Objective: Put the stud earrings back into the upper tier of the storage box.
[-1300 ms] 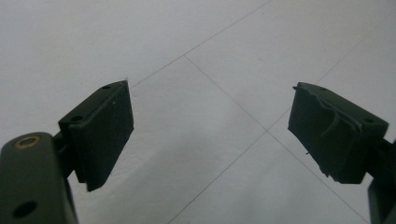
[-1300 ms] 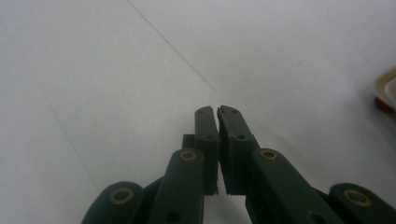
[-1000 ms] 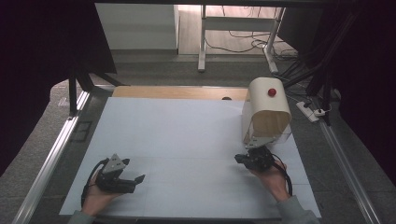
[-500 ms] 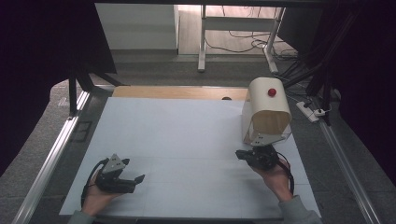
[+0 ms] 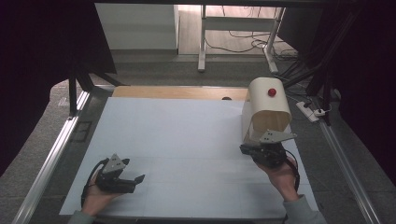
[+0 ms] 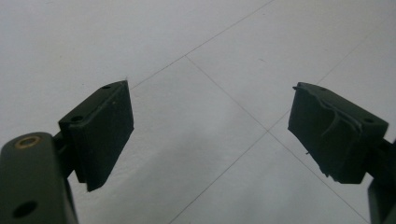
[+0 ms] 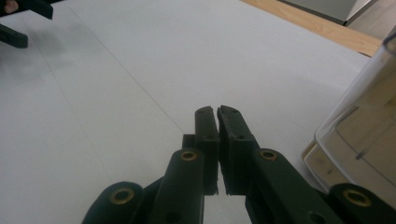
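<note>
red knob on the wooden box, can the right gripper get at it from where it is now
Probably yes: the right gripper, jaws shut on nothing, sits just in front of the box, and nothing stands between it and the red knob on top.

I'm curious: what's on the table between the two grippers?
Nothing: in the high view, just bare white table separates the left gripper and right gripper.

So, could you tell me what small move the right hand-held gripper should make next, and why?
Probably open its jaws first. The right hand-held gripper is shut on nothing, just beside the wooden bread box with the red knob, while the left hand-held gripper rests open, far off on the white table cover.
</note>
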A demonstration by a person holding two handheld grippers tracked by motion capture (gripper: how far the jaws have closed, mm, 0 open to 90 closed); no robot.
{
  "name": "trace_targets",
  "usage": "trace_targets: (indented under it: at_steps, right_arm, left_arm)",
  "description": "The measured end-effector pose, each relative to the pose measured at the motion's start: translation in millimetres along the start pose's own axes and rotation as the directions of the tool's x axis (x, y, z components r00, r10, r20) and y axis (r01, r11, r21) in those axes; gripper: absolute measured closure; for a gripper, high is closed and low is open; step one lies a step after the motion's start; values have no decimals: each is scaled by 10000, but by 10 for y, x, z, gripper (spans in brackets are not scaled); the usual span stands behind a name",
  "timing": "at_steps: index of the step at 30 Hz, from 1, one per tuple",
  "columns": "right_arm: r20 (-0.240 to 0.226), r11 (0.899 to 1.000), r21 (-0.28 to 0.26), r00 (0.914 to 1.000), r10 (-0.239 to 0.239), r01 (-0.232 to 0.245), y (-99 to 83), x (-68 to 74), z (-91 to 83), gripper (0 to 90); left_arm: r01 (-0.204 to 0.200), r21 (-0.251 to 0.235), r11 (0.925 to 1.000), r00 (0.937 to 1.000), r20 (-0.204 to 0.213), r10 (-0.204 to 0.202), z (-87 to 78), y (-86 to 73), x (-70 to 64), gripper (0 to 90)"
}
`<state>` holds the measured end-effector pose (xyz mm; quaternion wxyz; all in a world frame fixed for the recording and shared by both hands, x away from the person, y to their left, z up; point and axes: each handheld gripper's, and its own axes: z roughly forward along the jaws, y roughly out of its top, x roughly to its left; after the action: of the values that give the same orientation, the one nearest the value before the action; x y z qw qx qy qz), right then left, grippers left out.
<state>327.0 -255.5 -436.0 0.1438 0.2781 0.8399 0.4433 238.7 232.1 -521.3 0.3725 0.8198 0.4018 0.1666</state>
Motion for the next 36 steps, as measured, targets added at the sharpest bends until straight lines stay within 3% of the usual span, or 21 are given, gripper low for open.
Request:
trace_targets:
  at_steps: [16, 27, 36]
  right_arm:
    - [348, 9969, -785, 9994, -64, 91, 159, -14, -228, 855]
    - [1110, 9868, -1616, 9938, 89, 92, 394, -209, -495, 855]
    - [1869, 9938, -1074, 9812, 486, -288, 424, -482, -509, 854]
  left_arm:
    - [150, -93, 9998, 9998, 142, -149, -5, 2, 11, 139]
    - [194, -131, 9997, 9997, 166, -192, -5, 9, 14, 139]
    - [180, -107, 9998, 9997, 163, -178, -3, 8, 17, 139]
